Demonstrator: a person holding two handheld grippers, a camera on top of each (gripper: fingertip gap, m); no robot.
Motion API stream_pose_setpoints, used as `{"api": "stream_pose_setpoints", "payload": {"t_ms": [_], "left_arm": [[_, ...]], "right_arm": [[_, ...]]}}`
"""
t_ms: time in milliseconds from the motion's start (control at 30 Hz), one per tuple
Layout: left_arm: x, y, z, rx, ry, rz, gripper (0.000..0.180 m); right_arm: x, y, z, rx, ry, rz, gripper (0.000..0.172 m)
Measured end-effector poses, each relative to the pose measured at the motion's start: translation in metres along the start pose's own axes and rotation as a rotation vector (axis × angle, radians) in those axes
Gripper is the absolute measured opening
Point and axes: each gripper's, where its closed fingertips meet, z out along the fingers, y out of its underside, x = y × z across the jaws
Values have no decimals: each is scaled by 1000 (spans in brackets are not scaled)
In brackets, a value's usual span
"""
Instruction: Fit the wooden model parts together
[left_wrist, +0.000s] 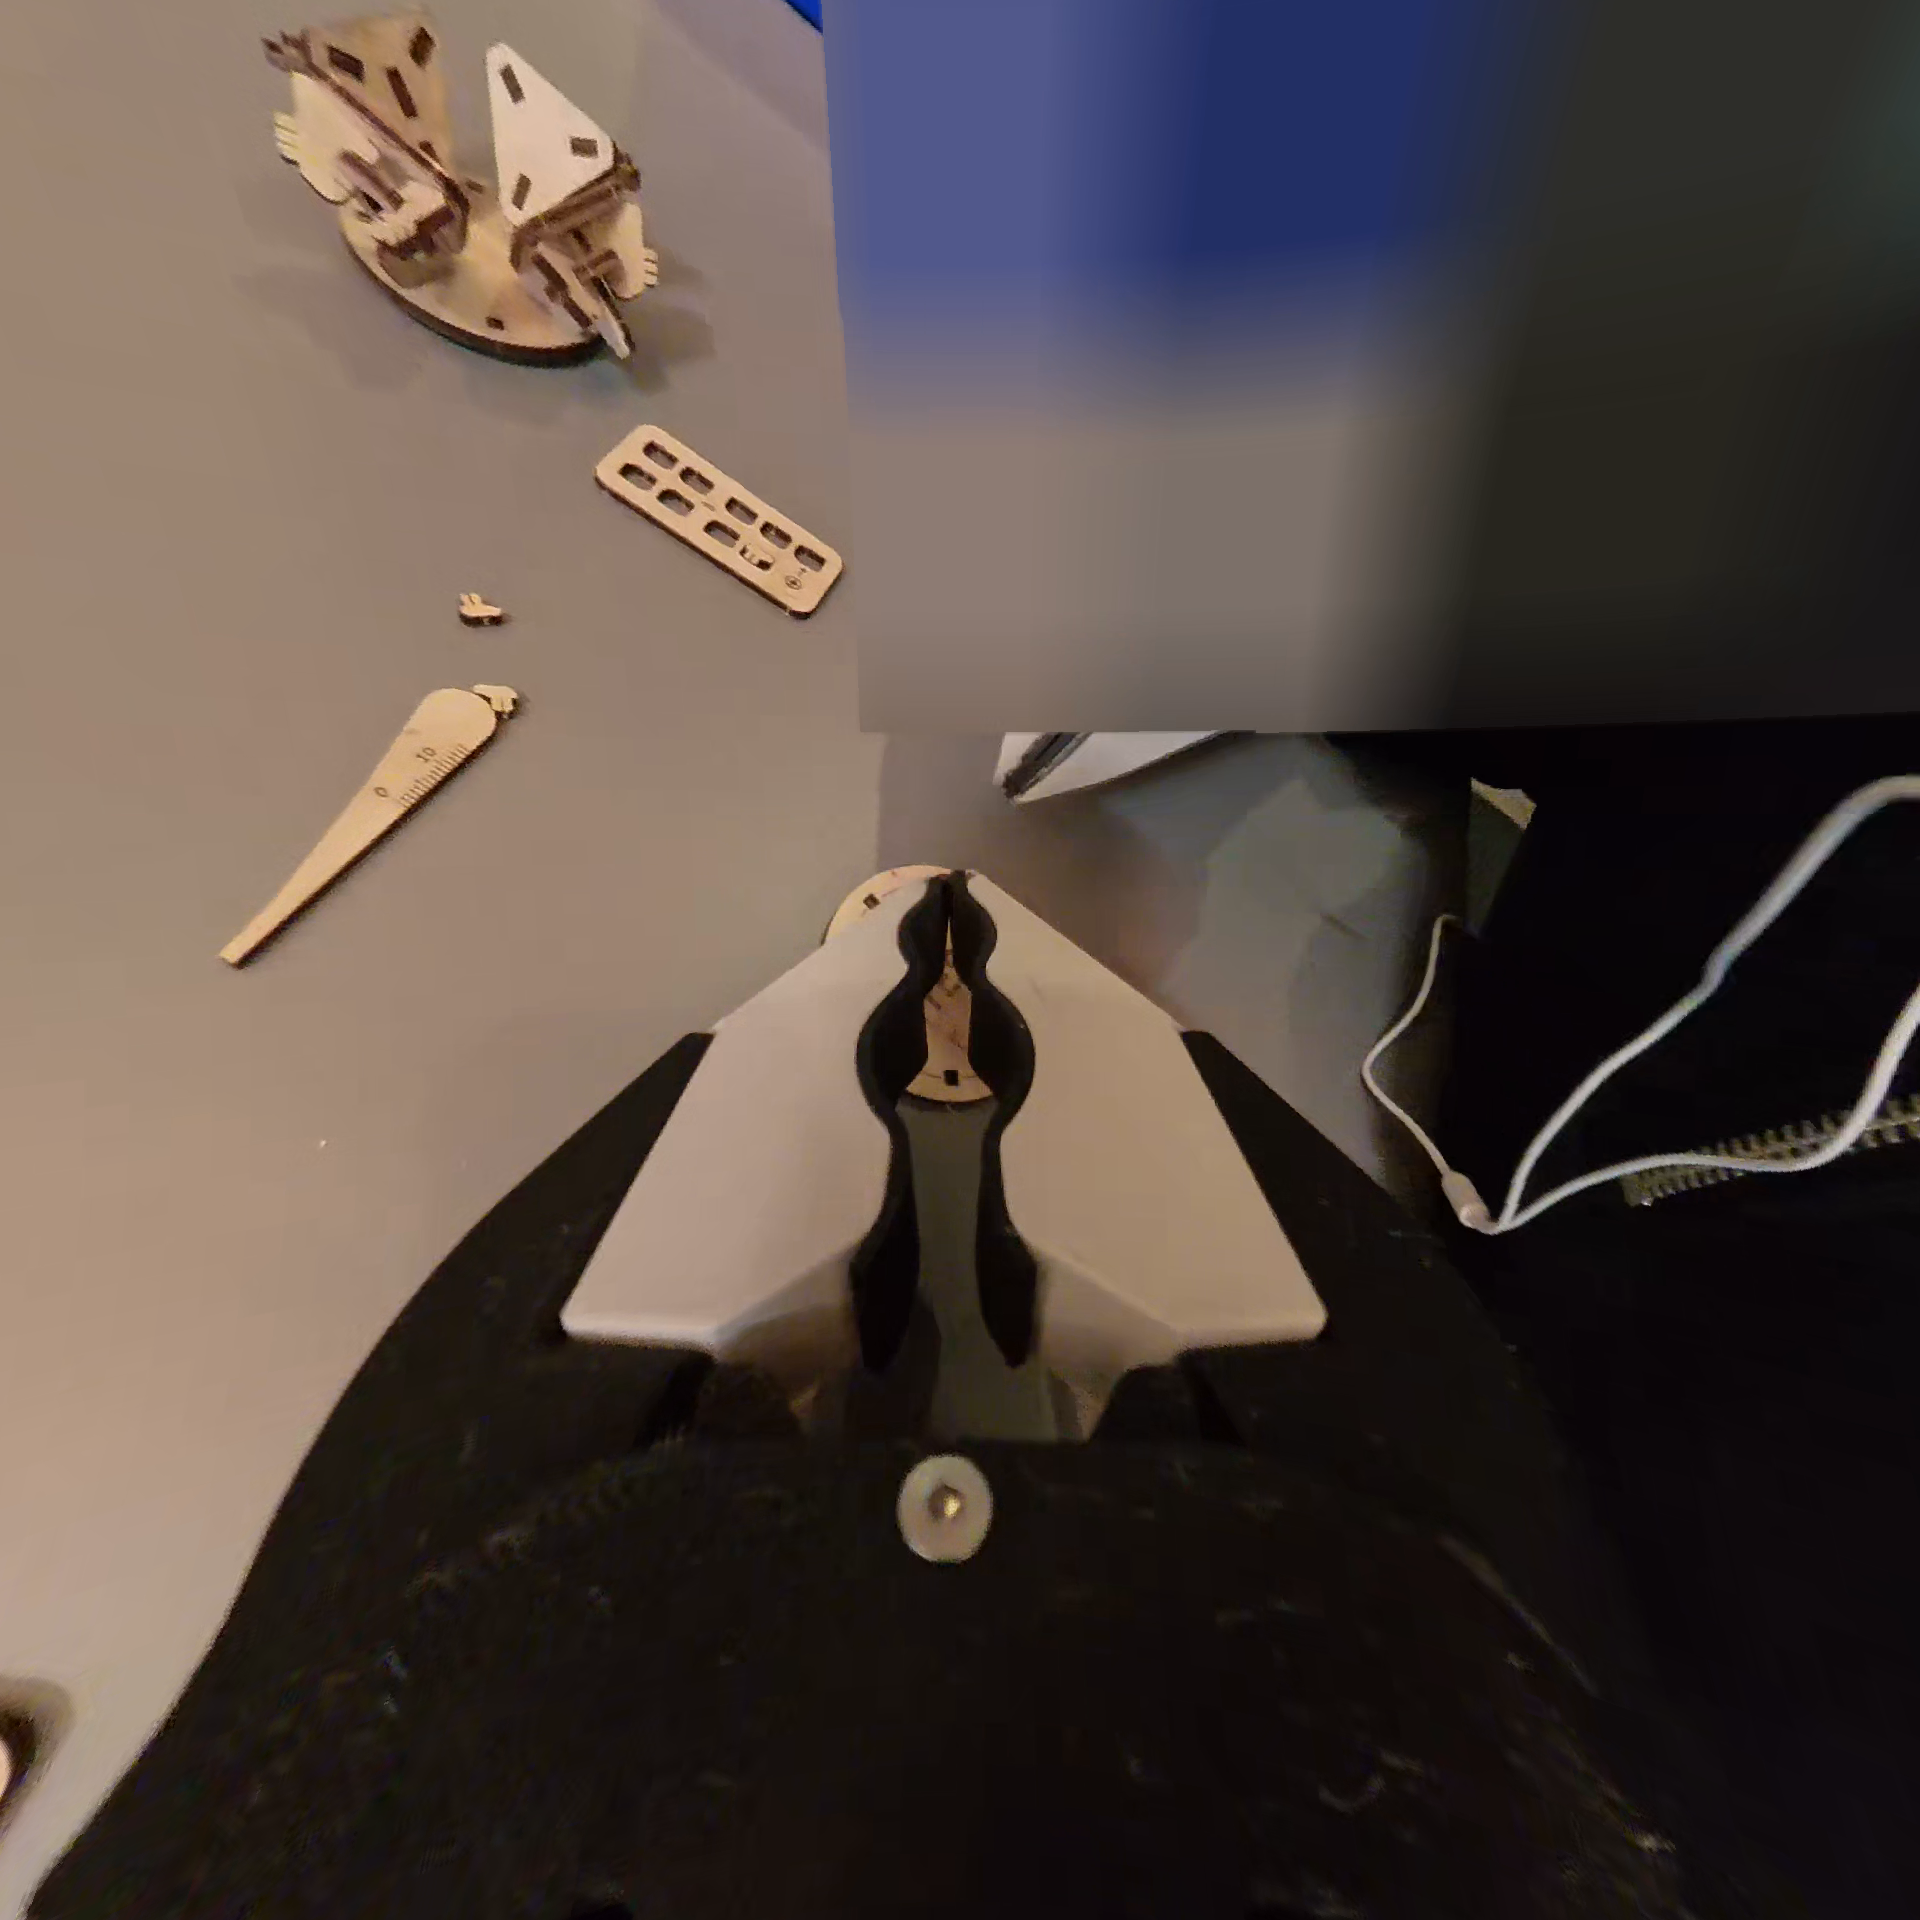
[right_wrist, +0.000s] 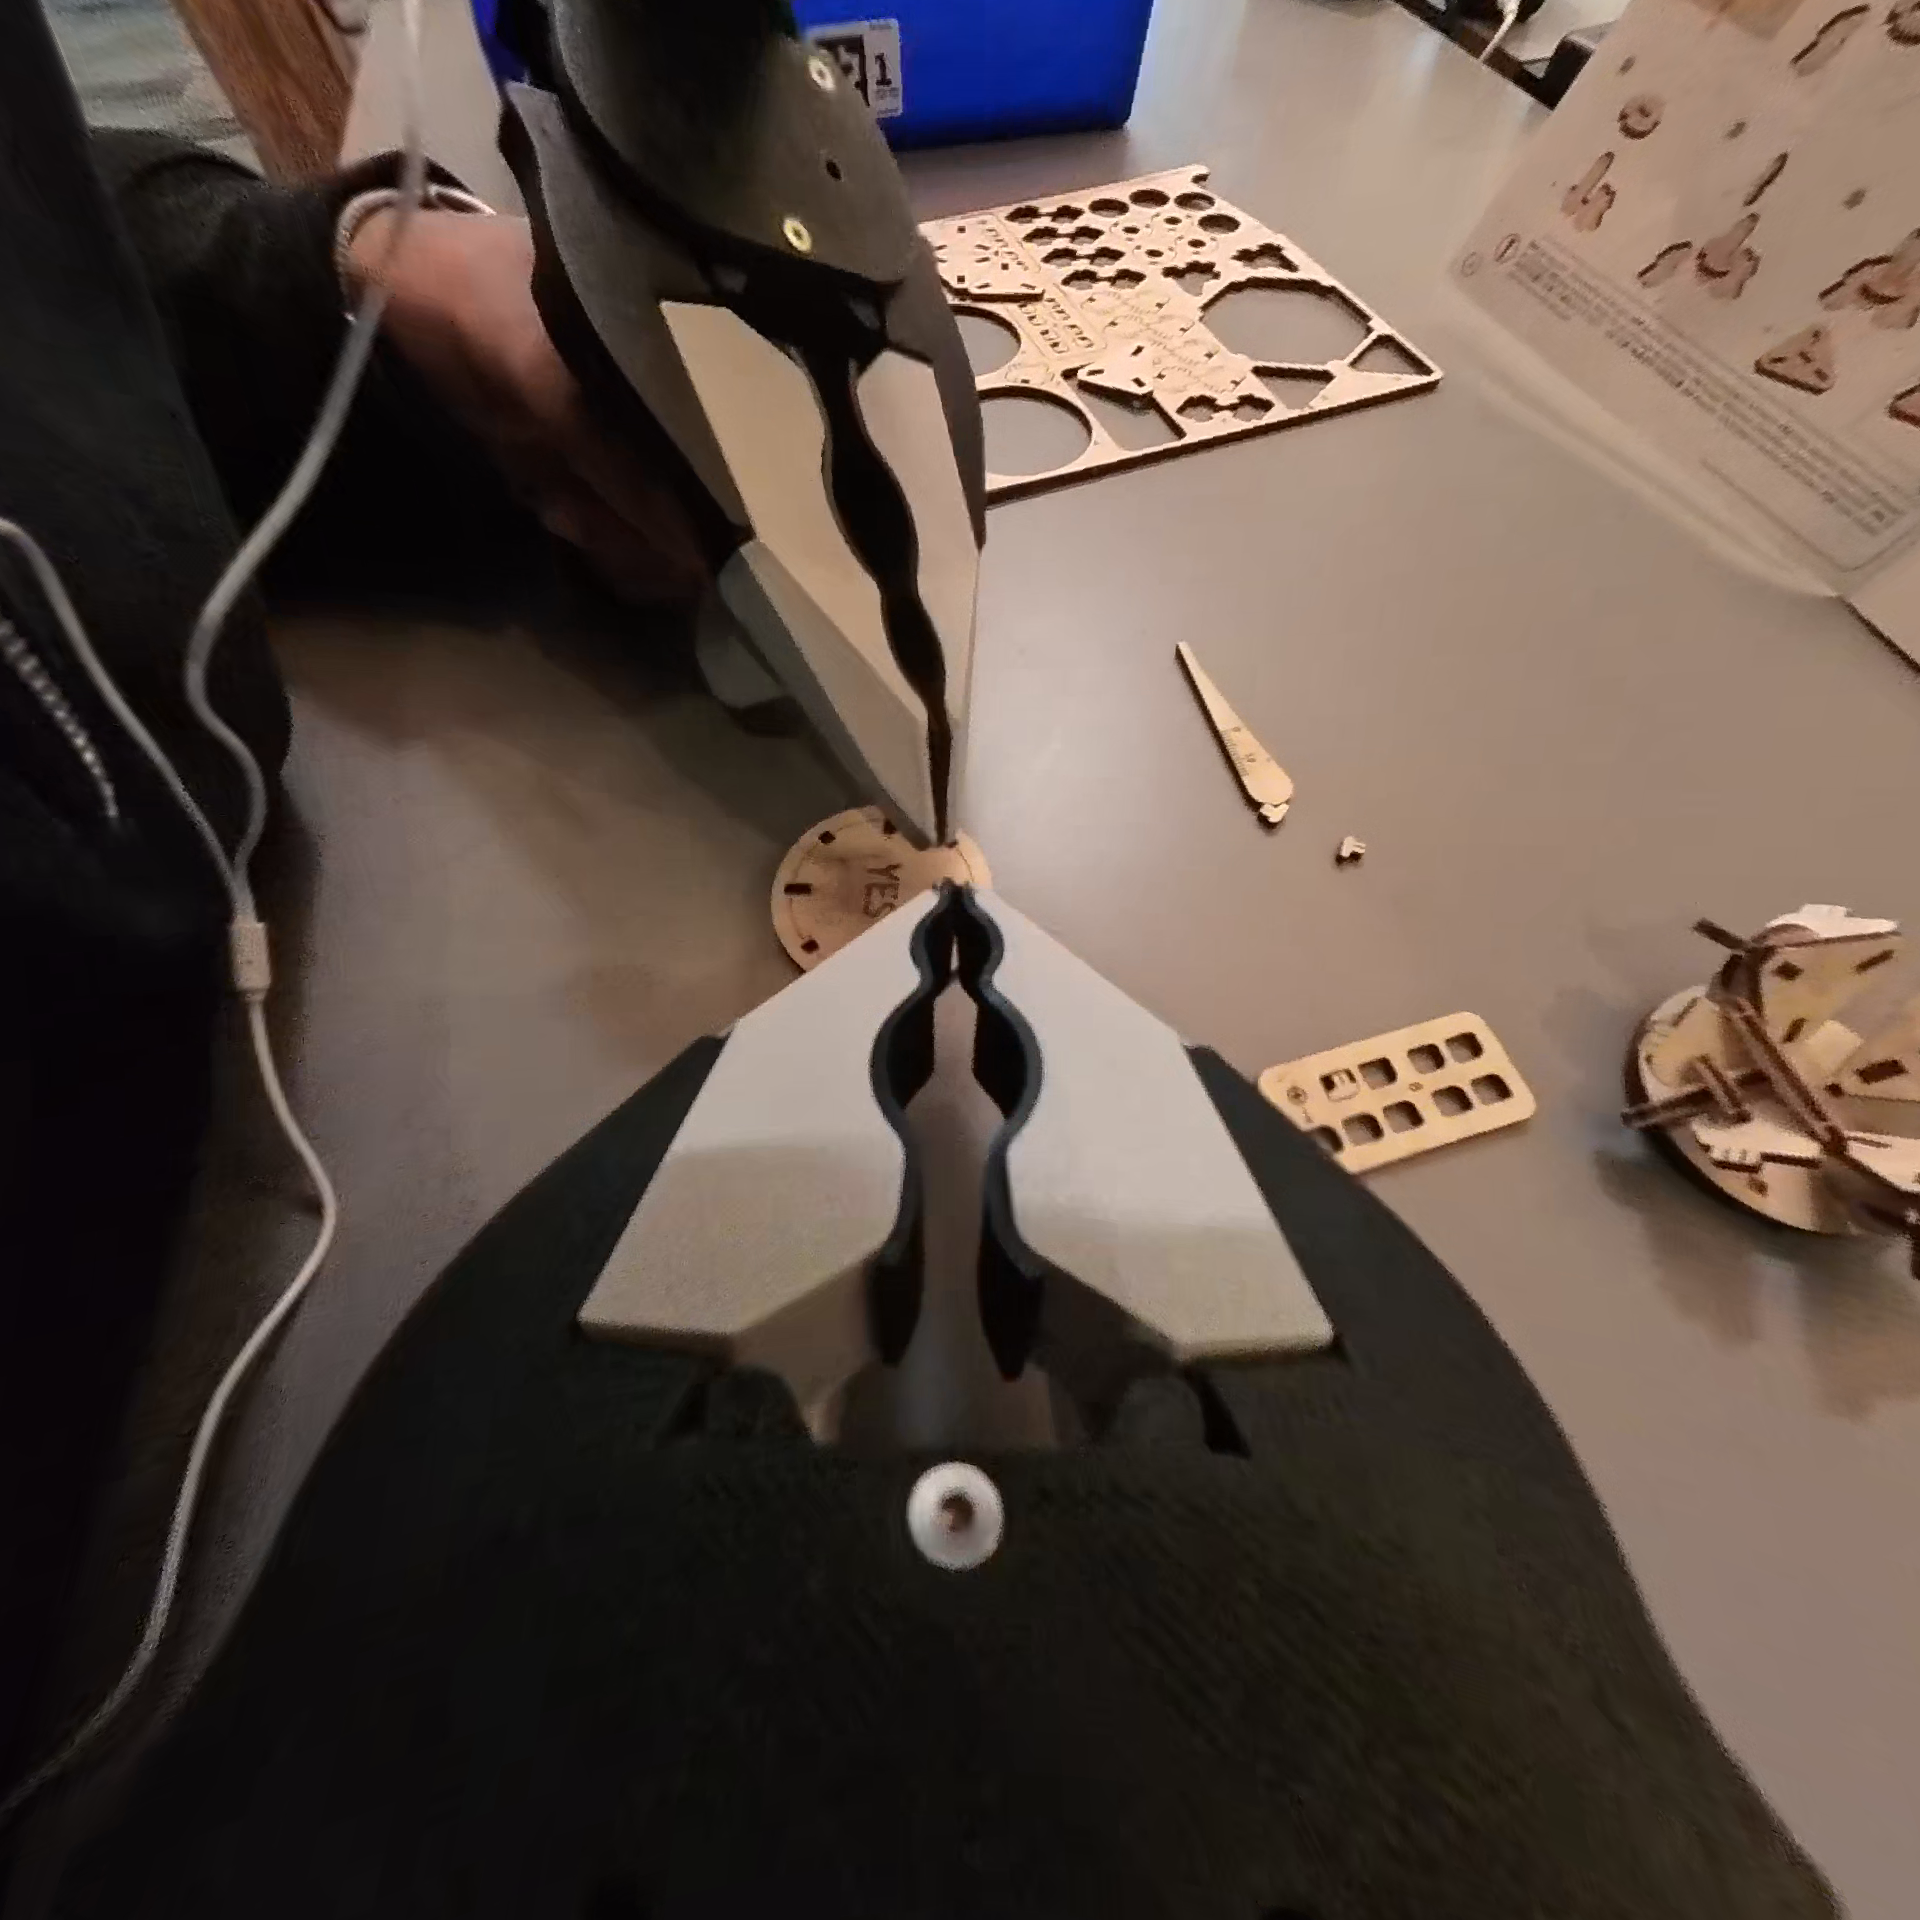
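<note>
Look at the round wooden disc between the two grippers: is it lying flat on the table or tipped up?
Flat. The wooden disc lies face-up on the grey table, and both shut grippers' tips meet over its edge.

The room is dim and warm-toned, the grey surface (right_wrist: 1455, 644) evenly lit with soft shadows pooling under the wooden pieces. A faint sheen shows on the surface near the dark sleeve (right_wrist: 156, 416). Both views bend outward at the edges. The hand (right_wrist: 499, 343) and the lower gripper body smear slightly; a large blurred patch covers the left view's upper right.
</note>
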Motion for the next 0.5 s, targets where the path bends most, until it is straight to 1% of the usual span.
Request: {"api": "stream_pose_setpoints", "payload": {"t_ms": [100, 267, 400, 500], "left_arm": [[1, 6, 4, -47, -8, 7, 0], [-2, 18, 9, -118, -22, -32, 0], [-2, 18, 9, -122, -28, -29, 0], [-3, 19, 9, -127, -37, -21, 0]], "right_arm": [[-2, 0, 0, -4, -16, -5, 0], [-10, 13, 11, -103, -6, -99, 0], [-7, 13, 13, -106, 55, -187, 0], [-6, 13, 13, -111, 57, -194, 0]]}}
